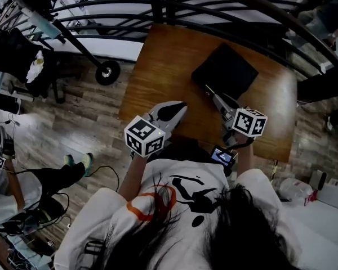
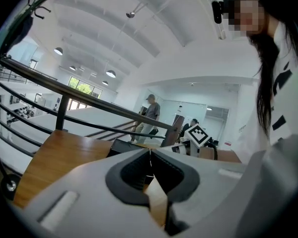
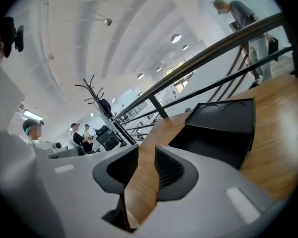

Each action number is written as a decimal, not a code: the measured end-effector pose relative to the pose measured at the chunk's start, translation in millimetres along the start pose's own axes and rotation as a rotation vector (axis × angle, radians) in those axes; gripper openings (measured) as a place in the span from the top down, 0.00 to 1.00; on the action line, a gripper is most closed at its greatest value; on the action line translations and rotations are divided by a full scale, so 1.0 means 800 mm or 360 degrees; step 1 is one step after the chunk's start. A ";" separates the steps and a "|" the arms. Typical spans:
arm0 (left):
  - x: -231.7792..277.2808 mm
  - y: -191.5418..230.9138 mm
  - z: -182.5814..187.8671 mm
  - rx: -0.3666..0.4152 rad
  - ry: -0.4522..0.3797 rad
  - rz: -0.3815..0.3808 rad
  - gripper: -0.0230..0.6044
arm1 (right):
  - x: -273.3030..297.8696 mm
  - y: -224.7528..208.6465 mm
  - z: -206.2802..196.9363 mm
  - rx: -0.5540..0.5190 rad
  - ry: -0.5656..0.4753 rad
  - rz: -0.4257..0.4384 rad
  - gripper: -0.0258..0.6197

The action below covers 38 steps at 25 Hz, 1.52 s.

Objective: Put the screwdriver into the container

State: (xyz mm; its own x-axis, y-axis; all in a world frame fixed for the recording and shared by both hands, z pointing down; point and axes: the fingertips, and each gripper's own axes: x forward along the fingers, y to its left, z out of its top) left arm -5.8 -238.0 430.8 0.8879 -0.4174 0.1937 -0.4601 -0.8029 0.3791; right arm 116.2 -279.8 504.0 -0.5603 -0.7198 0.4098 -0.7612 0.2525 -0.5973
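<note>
A thin pale shaft, probably the screwdriver (image 1: 208, 89), lies on the desk (image 1: 158, 66) just ahead of the right gripper (image 3: 145, 153). Its long axis runs roughly in line with that gripper toward the near edge of the black container (image 1: 224, 72). Of the 2 grippers the right is nearer, held low with jaws parted and nothing between them, while the left gripper (image 2: 149, 155) hovers alongside, clenched and empty.

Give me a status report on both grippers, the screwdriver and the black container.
Left gripper shut, empty. Right gripper open, empty, square black plastic container ahead on wooden table. Screwdriver not clearly visible. Nothing between right gripper and container.
</note>
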 end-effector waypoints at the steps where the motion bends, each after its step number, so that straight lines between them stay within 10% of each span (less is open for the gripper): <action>1: -0.004 0.001 0.000 0.0003 0.0007 -0.0013 0.96 | -0.004 0.011 -0.003 0.0012 -0.0031 0.0002 0.77; 27: -0.050 -0.117 -0.087 0.0007 0.0142 -0.0384 0.96 | -0.133 0.121 -0.170 0.0012 -0.0176 -0.0215 0.90; 38: -0.058 -0.183 -0.099 0.0018 0.0104 -0.0275 0.96 | -0.199 0.134 -0.187 -0.0099 -0.0158 -0.0139 0.91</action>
State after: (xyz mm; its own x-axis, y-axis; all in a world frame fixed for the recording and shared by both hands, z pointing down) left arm 20.6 -67.1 438.3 0.9517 -0.2448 0.1850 -0.3006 -0.8651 0.4016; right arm 75.2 -41.4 477.9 -0.4587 -0.8002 0.3864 -0.8261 0.2237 -0.5173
